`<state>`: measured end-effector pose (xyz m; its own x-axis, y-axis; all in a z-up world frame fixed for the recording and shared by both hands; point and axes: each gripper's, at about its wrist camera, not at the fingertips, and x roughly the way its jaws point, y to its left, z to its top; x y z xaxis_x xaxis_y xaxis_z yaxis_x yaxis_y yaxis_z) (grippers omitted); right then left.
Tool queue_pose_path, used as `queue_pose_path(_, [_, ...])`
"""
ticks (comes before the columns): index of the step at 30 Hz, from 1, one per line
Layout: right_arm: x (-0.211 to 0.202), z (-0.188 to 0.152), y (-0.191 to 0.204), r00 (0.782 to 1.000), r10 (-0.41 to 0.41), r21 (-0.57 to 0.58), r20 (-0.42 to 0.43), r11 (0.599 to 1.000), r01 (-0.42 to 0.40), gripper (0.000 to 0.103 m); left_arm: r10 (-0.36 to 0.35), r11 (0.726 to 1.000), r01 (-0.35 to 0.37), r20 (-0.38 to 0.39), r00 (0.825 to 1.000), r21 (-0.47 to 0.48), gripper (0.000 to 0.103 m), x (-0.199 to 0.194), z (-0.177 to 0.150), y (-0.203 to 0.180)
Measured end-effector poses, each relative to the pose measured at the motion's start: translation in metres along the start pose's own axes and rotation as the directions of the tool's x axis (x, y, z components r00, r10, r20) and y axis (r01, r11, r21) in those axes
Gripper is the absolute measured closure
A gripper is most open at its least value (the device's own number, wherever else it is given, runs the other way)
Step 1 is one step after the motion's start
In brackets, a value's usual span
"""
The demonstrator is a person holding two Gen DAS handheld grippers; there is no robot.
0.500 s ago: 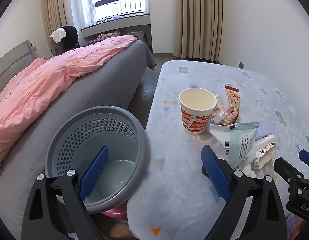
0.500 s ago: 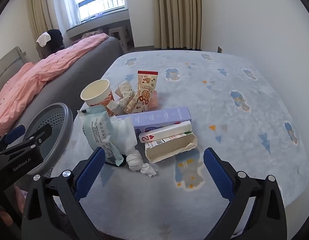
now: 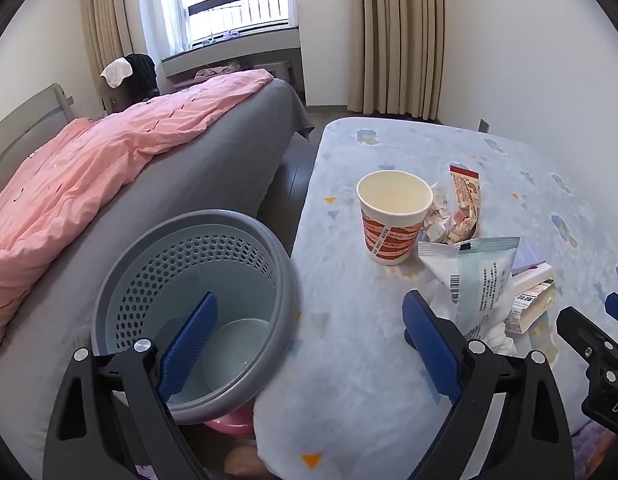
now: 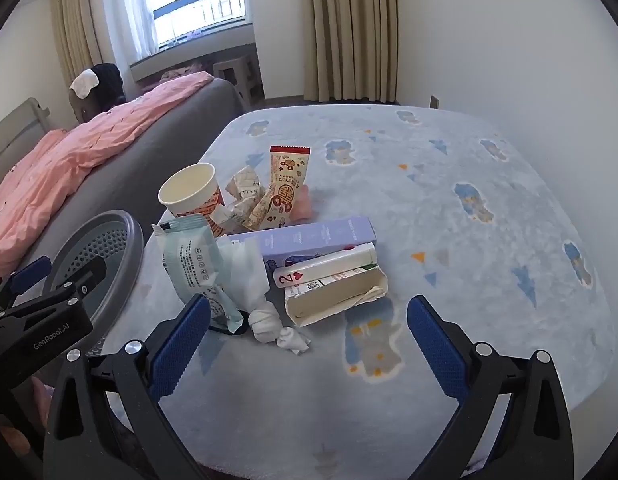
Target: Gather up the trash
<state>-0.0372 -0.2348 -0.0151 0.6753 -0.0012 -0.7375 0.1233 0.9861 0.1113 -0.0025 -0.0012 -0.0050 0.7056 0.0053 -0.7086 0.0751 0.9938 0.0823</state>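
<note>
A pile of trash lies on the blue patterned table: a paper cup, snack wrappers, crumpled paper, a pale green wipes packet, a purple box, a torn carton and twisted white tissue. The grey perforated waste bin stands empty at the table's left edge. My left gripper is open, straddling the bin rim and table edge. My right gripper is open and empty, just in front of the pile. The cup and packet show in the left wrist view.
A bed with a grey cover and pink quilt runs along the left of the table. A white wall stands behind the table, with curtains and a window at the back. Something pink sits below the bin.
</note>
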Motion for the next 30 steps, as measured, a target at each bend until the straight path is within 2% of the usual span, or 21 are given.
queue_pose_path(30, [-0.005, -0.003, 0.004, 1.0, -0.02, 0.003, 0.015, 1.0, 0.02, 0.006, 0.002, 1.0, -0.002, 0.029, 1.0, 0.01, 0.014, -0.012, -0.003, -0.001])
